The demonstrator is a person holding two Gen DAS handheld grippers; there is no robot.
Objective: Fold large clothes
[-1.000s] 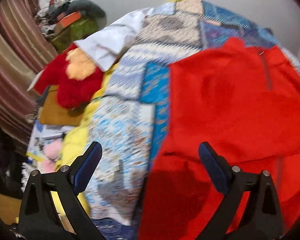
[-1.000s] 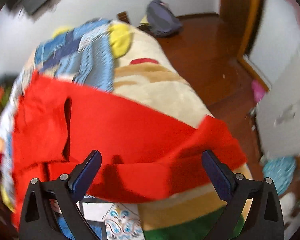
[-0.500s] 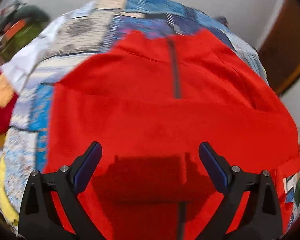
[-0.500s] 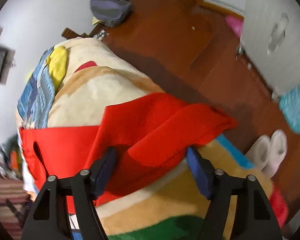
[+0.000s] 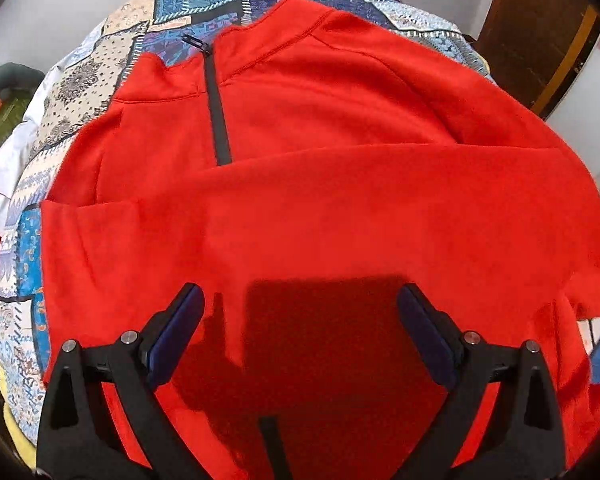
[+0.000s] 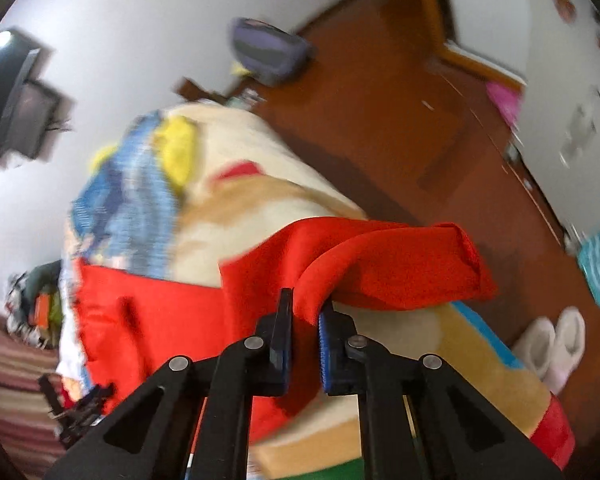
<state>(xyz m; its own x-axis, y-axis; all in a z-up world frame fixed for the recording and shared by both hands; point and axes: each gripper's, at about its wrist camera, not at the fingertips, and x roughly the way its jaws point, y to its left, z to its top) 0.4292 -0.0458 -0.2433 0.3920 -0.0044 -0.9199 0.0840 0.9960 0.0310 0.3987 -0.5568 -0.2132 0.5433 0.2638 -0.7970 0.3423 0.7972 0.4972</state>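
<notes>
A large red pullover (image 5: 320, 184) with a dark half zip (image 5: 218, 120) lies spread on the bed, collar at the far side. My left gripper (image 5: 300, 320) is open and empty, hovering over the pullover's near part. My right gripper (image 6: 305, 320) is shut on the red pullover's sleeve (image 6: 388, 264) and holds it lifted over the bed's edge. The rest of the pullover (image 6: 148, 320) shows to its left in the right wrist view.
A blue patchwork bedspread (image 5: 80, 80) covers the bed. A beige blanket (image 6: 260, 184) lies on the bed's right side. The wooden floor (image 6: 380, 100) holds a dark bag (image 6: 268, 52) and white slippers (image 6: 552, 344). A brown door (image 5: 540, 32) stands at the far right.
My right gripper has closed on the red sleeve and lifted it. My left gripper has moved right, over the middle of the pullover, and stays open.
</notes>
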